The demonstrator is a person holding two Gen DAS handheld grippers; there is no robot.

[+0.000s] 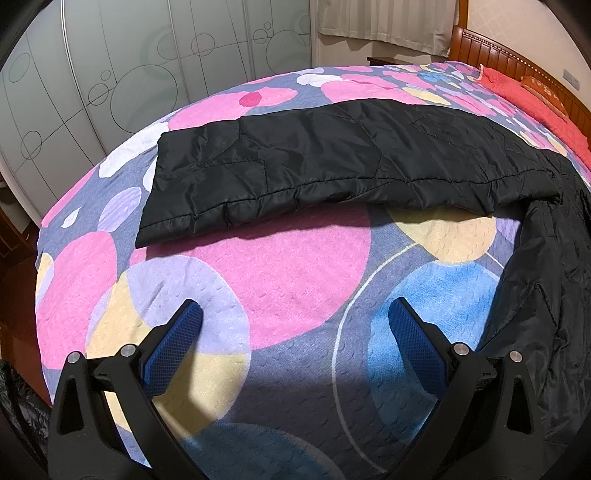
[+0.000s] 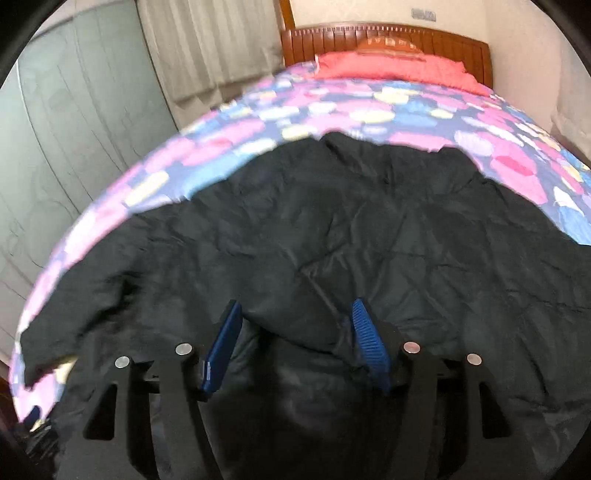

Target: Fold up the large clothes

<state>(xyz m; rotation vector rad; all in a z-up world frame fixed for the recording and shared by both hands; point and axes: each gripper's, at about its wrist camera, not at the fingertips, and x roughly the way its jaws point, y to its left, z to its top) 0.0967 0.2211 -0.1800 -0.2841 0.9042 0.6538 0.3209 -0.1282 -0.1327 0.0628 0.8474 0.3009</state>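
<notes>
— Tools first: how do they stand?

— The left tool hangs over bare bedspread, its blue pads wide apart with nothing between them. The right tool is also spread, low over the black jacket, with a puffed fold of the fabric bulging up between its fingers. Whether the pads touch the cloth I cannot tell; that view is blurred.

— And the jacket itself?

— Spread flat on the bed. In the left view one quilted sleeve stretches out sideways across the coloured circles, its cuff end toward the wardrobe side, well ahead of the left tool. The body of the jacket runs down the right edge of that view, just beside the tool's right finger.

— What else is around?

— Beyond the jacket, a red blanket or pillow lies at the head of the bed against the wooden headboard. Frosted sliding wardrobe doors with circle patterns stand along the far side, and pale curtains hang next to them.

— Anything blocking the tools?

— Only that fold of jacket under the right tool; the left has plain bedspread between it and the sleeve.
</notes>
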